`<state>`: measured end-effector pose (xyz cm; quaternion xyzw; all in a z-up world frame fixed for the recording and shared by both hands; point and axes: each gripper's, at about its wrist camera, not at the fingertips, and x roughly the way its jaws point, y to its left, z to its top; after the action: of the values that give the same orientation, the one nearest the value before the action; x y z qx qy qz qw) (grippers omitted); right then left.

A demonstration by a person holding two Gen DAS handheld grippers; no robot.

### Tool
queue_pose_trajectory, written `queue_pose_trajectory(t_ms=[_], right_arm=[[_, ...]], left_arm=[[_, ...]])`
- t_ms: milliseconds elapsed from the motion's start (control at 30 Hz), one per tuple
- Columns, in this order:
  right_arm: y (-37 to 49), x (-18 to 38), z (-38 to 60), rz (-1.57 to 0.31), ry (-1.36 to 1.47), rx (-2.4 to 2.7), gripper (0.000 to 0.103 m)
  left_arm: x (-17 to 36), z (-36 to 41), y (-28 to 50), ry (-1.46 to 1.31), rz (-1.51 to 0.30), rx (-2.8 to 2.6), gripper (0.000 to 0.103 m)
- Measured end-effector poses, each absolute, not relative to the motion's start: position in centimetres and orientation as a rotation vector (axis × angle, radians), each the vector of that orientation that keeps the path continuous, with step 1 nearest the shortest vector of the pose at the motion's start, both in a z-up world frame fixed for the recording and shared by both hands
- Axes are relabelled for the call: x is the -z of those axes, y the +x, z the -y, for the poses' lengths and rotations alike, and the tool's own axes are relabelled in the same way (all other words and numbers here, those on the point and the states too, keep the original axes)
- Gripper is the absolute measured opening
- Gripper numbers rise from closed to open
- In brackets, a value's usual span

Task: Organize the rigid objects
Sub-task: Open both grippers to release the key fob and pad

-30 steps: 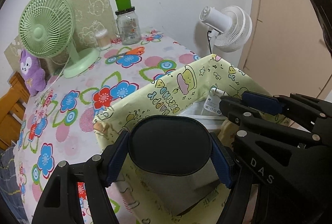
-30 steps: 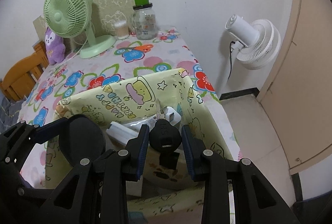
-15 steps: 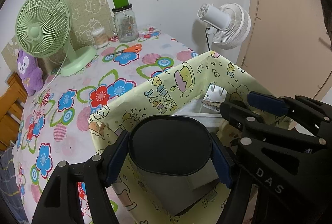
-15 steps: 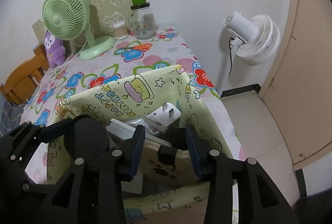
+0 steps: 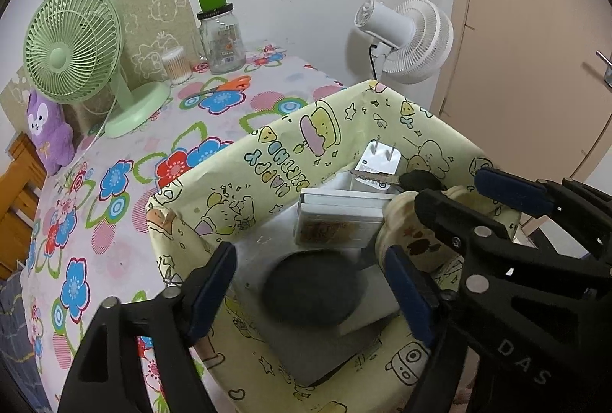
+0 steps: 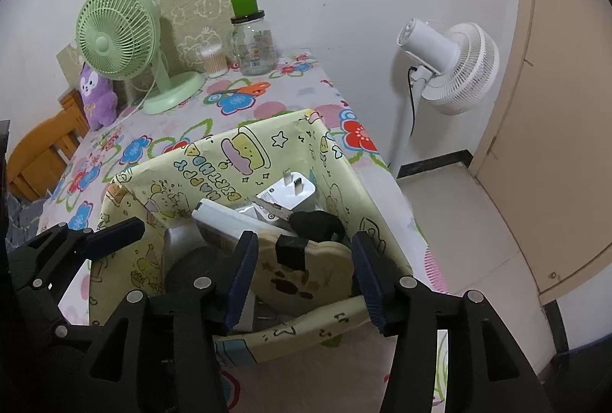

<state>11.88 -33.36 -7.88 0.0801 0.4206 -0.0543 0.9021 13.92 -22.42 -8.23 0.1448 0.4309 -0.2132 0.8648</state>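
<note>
Both cams are fisheyes riding on the grippers, tilted down and forward, hovering close over the yellow cartoon-print box (image 5: 290,152) that sits at the near right corner of the table (image 5: 114,191). The left wrist view looks in from the box's near left side, so its own fingers (image 5: 208,292) frame the bottom and the right gripper (image 5: 451,217) pokes in from the right edge. The right wrist view sits a bit further right, over the near right corner of the box (image 6: 344,309), with the left gripper (image 6: 99,237) at lower left. Both share the box interior, the flowery tabletop, the green fan (image 6: 118,34) at the far edge, and the white fan (image 6: 451,68) past the right edge.
</note>
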Motion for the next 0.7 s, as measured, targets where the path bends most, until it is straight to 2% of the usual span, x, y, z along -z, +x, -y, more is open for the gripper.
queue_pose_trajectory(t_ms=[300, 467, 700], right_arm=[[10.6, 7.3, 33.2, -0.841, 0.178, 0.110, 0.062], [9.8, 6.7, 32.8, -0.823, 0.184, 0.111, 0.071], [8.5, 5.6, 31.7, -0.790, 0.177, 0.109, 0.076]], left_arm=[[7.7, 22.1, 13.1, 0.304, -0.896, 0.450, 0.093], [6.9, 21.6, 12.0, 0.309, -0.867, 0.447, 0.093], [5.9, 20.4, 11.0, 0.295, -0.836, 0.435, 0.097]])
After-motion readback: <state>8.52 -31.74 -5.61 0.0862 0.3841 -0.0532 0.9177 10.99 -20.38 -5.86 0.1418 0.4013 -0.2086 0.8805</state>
